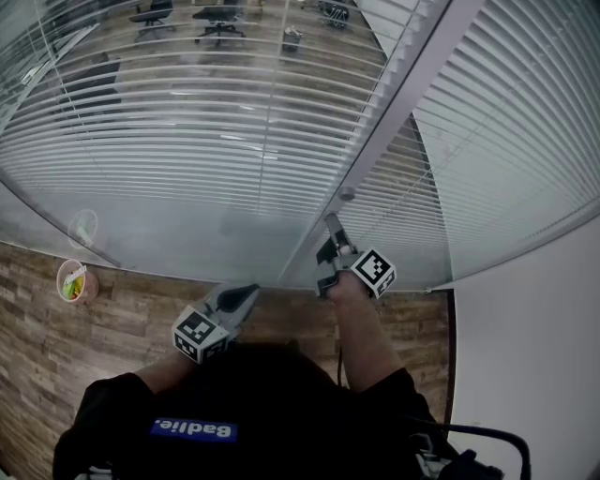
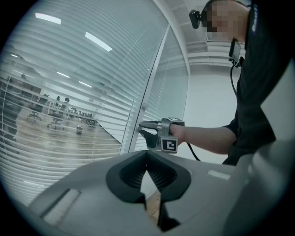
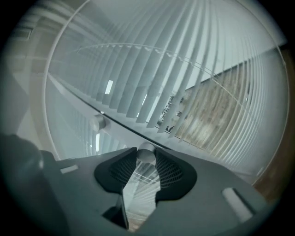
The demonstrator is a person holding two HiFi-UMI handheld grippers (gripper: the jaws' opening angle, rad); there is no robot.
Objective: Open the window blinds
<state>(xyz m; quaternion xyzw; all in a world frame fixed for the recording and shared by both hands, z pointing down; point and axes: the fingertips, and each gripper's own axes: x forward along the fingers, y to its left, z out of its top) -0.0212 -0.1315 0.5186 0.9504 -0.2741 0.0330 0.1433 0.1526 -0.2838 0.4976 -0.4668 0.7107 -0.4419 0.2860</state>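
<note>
White slatted blinds (image 1: 187, 141) hang behind a glass wall, split by a pale upright frame post (image 1: 394, 131). My right gripper (image 1: 331, 223) reaches level to that post. Its jaws are shut on a small round grey knob (image 3: 146, 154) held at the tips. A second knob (image 3: 97, 122) sits further along the same post (image 3: 83, 99) and also shows in the head view as a knob (image 1: 347, 194) just above the gripper tips. My left gripper (image 1: 247, 296) hangs low in front of the glass with its tips (image 2: 147, 167) together and nothing between them; from it I see the right gripper (image 2: 146, 131) at the post.
A cup (image 1: 77, 280) with coloured contents stands on the wood floor (image 1: 56, 356) at the left, by the glass. A white wall (image 1: 534, 356) closes the right side. Office chairs (image 1: 220, 19) stand in the room beyond the blinds.
</note>
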